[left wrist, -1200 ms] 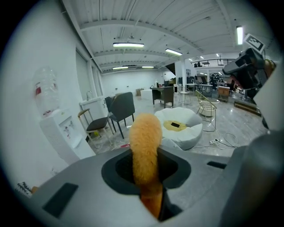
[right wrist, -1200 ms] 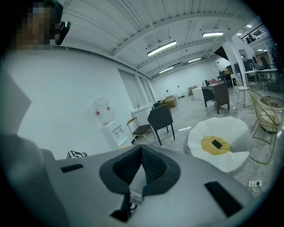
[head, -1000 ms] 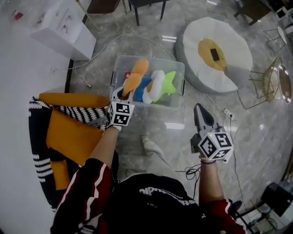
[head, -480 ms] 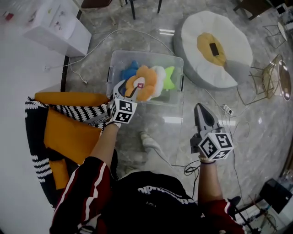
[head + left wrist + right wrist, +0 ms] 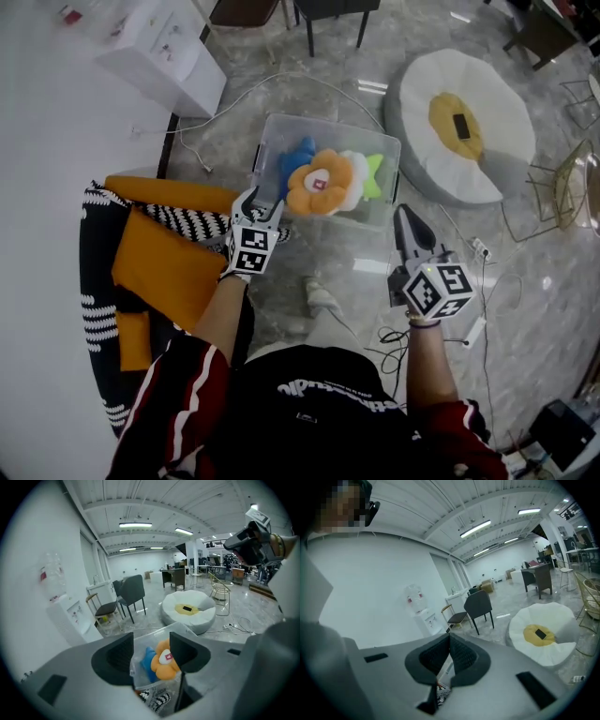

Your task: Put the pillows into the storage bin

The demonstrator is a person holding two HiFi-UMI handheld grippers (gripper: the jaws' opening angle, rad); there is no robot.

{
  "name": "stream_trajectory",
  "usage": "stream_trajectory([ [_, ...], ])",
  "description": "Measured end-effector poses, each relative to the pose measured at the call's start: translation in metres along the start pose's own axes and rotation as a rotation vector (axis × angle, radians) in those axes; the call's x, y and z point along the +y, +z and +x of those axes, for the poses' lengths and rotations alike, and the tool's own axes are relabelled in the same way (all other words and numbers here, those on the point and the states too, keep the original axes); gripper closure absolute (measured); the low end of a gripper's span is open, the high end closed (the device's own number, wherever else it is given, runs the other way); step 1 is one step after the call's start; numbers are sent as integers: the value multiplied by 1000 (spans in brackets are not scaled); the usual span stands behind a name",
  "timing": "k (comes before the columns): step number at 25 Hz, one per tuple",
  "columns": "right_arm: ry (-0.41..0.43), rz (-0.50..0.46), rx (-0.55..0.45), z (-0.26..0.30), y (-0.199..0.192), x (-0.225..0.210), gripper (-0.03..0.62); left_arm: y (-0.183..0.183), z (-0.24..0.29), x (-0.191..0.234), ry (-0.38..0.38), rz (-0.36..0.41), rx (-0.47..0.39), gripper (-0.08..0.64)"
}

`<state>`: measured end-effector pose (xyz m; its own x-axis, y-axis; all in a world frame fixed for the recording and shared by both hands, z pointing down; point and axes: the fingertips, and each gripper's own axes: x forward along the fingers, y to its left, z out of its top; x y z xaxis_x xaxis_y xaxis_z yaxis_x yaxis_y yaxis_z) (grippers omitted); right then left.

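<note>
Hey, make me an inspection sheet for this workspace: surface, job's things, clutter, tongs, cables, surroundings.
Surface: grey marbled floor, glossy.
Job's things: clear storage bin holds an orange flower pillow on top of a blue pillow, a white pillow and a green pillow.
Clutter: orange cushions on a black-and-white throw.
Tongs: left tongs have just been opening, now open, nothing between them; right tongs shut, empty.
Cables: white cable behind the bin; power strip with leads at right.
Surroundings: white-and-yellow beanbag, white dispenser, chair legs.

Left claw [image 5: 151,641] just opened, empty, facing orange pillow [image 5: 161,667] in bin [image 5: 139,667]
</note>
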<state>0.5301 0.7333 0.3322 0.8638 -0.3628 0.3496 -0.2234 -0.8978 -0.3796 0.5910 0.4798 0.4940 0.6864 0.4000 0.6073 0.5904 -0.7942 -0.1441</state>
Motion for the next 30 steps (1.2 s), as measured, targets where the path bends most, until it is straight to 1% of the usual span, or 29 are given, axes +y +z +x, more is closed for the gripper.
stream_trajectory([
  [3, 49, -29, 11, 12, 2, 19, 589, 7, -28, 15, 49, -24, -30, 330],
  [6, 101, -65, 24, 24, 4, 52, 589, 6, -61, 26, 86, 3, -56, 330],
  [7, 122, -74, 22, 25, 6, 64, 589, 4, -73, 29, 97, 1, -64, 330],
  [9, 169, -97, 21, 25, 9, 90, 589, 1, -100, 35, 129, -22, -84, 330],
  [13, 280, -147, 23, 29, 4, 155, 589, -17, -165, 60, 227, -85, -129, 330],
  [15, 334, -163, 32, 31, -3, 191, 589, -31, -199, 75, 279, -121, -142, 330],
  [18, 413, -184, 51, 34, -13, 241, 589, -54, -246, 94, 350, -159, -138, 330],
  [22, 550, -232, 88, 45, -24, 320, 589, -92, -316, 126, 469, -215, -121, 330],
  [25, 655, -275, 116, 52, -37, 383, 589, -130, -370, 145, 570, -274, -103, 330],
  [30, 810, -332, 159, 45, -69, 476, 589, -199, -454, 156, 715, -374, -66, 330],
])
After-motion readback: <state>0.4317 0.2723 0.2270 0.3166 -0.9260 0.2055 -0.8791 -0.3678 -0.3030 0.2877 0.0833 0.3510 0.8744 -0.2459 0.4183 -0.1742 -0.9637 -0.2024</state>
